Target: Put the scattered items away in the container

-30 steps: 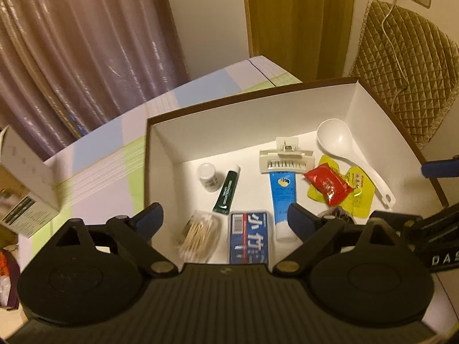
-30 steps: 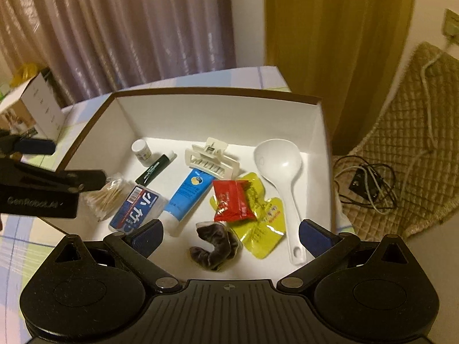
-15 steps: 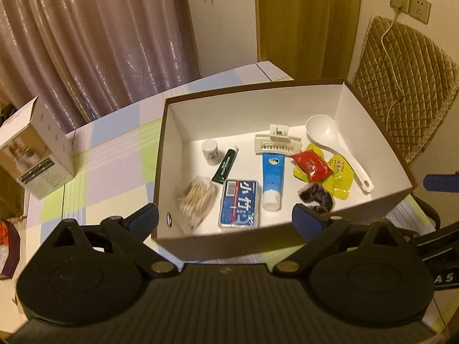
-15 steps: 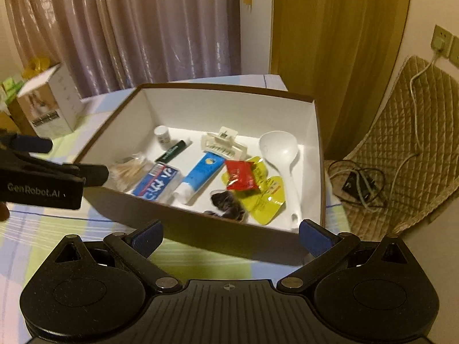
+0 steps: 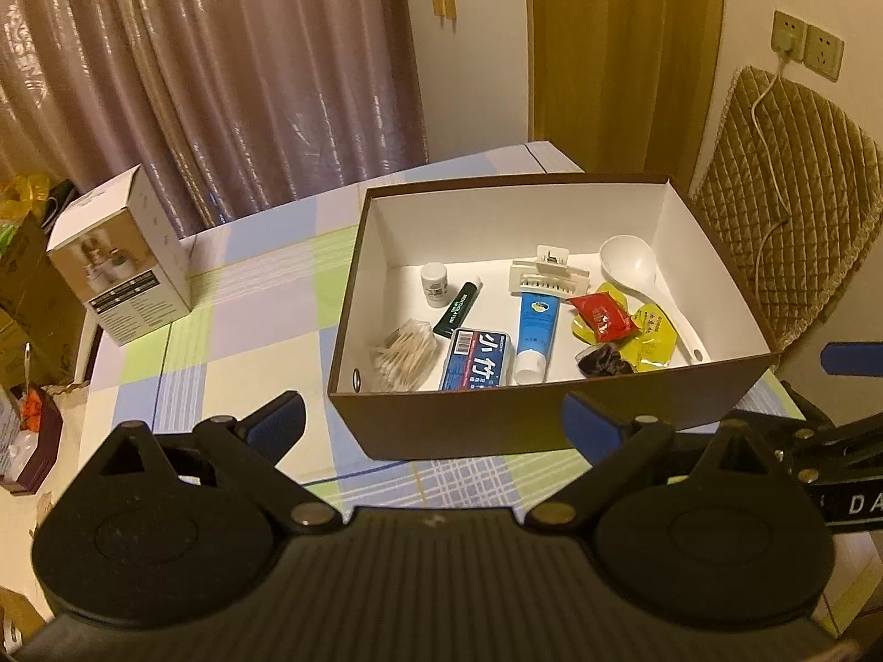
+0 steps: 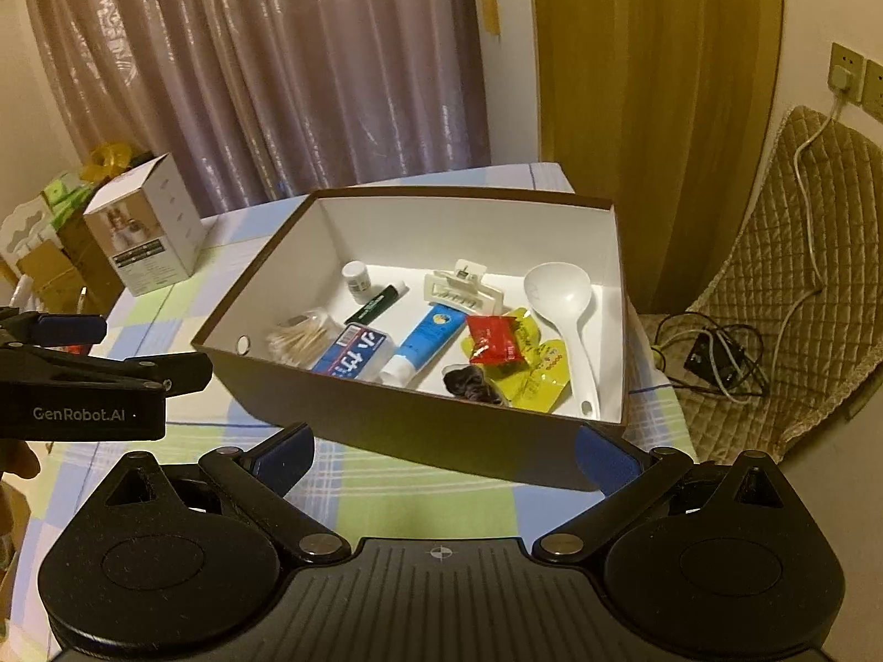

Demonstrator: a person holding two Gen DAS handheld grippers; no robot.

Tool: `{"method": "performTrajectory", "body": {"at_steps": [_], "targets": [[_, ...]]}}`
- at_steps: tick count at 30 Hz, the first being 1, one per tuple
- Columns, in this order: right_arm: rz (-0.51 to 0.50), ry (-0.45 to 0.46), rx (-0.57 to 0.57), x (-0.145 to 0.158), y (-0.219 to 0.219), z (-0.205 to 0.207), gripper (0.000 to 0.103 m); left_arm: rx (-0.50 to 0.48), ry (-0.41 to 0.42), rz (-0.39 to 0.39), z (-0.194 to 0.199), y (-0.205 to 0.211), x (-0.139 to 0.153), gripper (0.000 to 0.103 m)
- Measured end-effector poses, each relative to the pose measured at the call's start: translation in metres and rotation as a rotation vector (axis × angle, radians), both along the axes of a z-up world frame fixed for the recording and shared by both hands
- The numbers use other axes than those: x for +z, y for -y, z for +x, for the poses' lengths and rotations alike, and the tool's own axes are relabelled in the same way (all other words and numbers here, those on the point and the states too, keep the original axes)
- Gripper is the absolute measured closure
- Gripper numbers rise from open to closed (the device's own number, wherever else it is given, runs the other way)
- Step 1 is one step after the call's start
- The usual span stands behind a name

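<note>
Now I see both grippers empty w/ jaws apart, left gripper (image 5: 433, 422) having just widened, right gripper (image 6: 444, 449) beside it. Items, incl. toothpaste (image 5: 534, 331) & spoon (image 5: 640, 281), lie inside the box (image 5: 552, 419) on the table (image 5: 232, 331).

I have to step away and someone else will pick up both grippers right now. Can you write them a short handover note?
Left gripper: open, empty, short of the box.
Right gripper: open, empty, also short of the box.
In the box: cotton swabs, blue pack, blue tube, hair clip, white spoon, sauce packets, small bottle, green tube, dark scrunchie.
Left: nothing loose visible on the tablecloth except a carton; check whether it belongs.
</note>
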State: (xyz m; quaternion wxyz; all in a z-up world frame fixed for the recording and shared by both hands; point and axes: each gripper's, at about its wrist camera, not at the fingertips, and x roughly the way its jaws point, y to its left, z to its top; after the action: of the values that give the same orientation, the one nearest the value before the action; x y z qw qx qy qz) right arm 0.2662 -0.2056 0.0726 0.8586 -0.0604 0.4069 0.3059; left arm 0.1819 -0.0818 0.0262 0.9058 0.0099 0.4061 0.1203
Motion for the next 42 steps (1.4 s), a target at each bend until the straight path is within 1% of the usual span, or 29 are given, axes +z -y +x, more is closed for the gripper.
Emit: {"method": "performTrajectory", "body": {"at_steps": [10, 17, 23, 32, 42], "targets": [[0.01, 0.003, 0.019, 0.004, 0.01, -0.006, 0.0, 0.022, 0.013, 0.02, -0.018, 0.015, 0.007, 0.005], [0.0, 0.005, 0.021, 0.004, 0.014, -0.011, 0.0, 0.012, 0.015, 0.023, -0.024, 0.02, 0.009, 0.005], [-0.001, 0.011, -0.002, 0.006, 0.018, -0.015, 0.0, -0.021, 0.02, 0.025, -0.026, 0.025, 0.01, 0.005], [-0.001, -0.014, -0.058, 0.005, 0.018, -0.021, 0.0, -0.078, 0.01, 0.023, -0.027, 0.024, 0.007, 0.005], [-0.005, -0.023, -0.077, 0.003, 0.008, -0.031, 0.0, -0.099, 0.008, 0.027, -0.034, 0.011, 0.005, 0.005]]}}
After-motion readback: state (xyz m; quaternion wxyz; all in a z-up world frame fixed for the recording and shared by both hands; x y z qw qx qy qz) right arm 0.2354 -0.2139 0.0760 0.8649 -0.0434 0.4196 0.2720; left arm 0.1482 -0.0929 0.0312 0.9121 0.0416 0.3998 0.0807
